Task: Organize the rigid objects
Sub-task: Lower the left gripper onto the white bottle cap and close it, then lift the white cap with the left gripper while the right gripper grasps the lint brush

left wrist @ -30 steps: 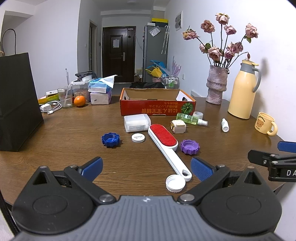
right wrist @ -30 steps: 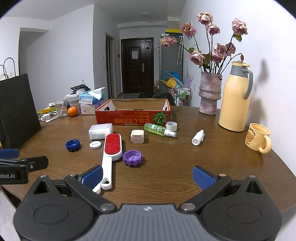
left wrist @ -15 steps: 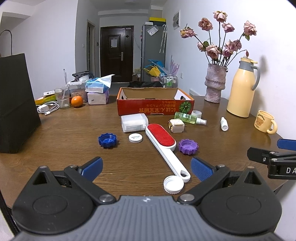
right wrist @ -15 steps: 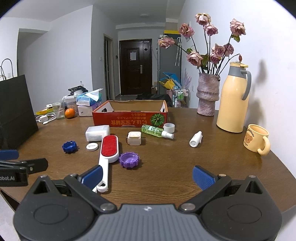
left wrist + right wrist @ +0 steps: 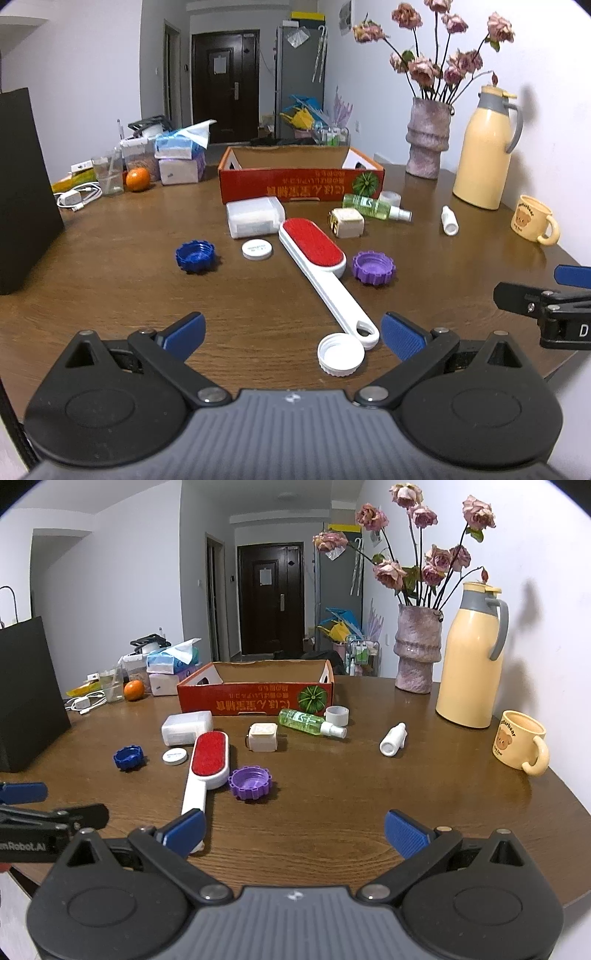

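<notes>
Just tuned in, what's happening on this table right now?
Nothing is held yet. The left gripper and right gripper are both open above the table's near edge. The lint brush, purple cap, blue cap and white cap lie loose in front of the cardboard box.

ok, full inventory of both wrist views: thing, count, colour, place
cardboard box: 1, red, table centre-back, open
lint brush: 1, white with red pad, mid-table
toothed caps: 2, blue left of brush, purple right
plain cap: 1, white, at brush handle end
round lid: 1, white, beside brush head
plastic case: 1, white, before box
cube: 1, cream
spray bottle: 1, green, lying
small bottle: 1, white, lying
thermos: 1, yellow, right
mug: 1, yellow
vase: 1, pink, roses
paper bag: 1, black, left
orange: 1
left gripper: open
right gripper: open
</notes>
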Action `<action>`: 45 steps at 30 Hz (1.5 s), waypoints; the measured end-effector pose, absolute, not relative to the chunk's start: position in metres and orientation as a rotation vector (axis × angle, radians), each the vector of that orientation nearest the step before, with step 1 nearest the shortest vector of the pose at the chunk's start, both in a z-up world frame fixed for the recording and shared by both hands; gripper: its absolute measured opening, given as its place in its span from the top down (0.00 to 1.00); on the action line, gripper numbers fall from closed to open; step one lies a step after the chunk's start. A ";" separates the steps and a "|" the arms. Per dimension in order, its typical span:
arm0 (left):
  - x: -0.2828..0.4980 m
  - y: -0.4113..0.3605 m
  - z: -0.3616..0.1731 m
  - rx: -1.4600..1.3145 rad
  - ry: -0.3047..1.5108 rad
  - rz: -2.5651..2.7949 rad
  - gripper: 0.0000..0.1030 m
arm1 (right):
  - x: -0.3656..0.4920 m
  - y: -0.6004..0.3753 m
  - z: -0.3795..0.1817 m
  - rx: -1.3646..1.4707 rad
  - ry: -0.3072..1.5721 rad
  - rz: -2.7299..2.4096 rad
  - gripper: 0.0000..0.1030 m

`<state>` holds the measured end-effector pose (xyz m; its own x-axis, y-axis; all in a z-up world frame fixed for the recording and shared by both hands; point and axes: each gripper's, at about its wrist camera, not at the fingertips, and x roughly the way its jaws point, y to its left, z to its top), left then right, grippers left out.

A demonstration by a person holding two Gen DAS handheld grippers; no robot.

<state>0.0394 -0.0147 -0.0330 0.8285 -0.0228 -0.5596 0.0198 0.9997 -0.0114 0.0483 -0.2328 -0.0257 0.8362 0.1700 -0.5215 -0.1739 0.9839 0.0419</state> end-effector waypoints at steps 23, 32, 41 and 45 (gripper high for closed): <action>0.080 -0.039 -0.091 0.064 0.704 -0.080 0.09 | 0.093 -0.240 -0.067 -0.002 0.636 0.196 0.00; 0.086 -0.045 -0.101 0.087 0.723 -0.141 0.50 | 0.103 -0.236 -0.073 -0.013 0.645 0.207 0.00; 0.085 -0.040 -0.099 0.089 0.706 -0.172 0.60 | 0.109 -0.231 -0.075 -0.025 0.649 0.215 0.00; 0.082 -0.035 -0.092 0.092 0.683 -0.183 0.60 | 0.113 -0.227 -0.075 -0.034 0.652 0.219 0.00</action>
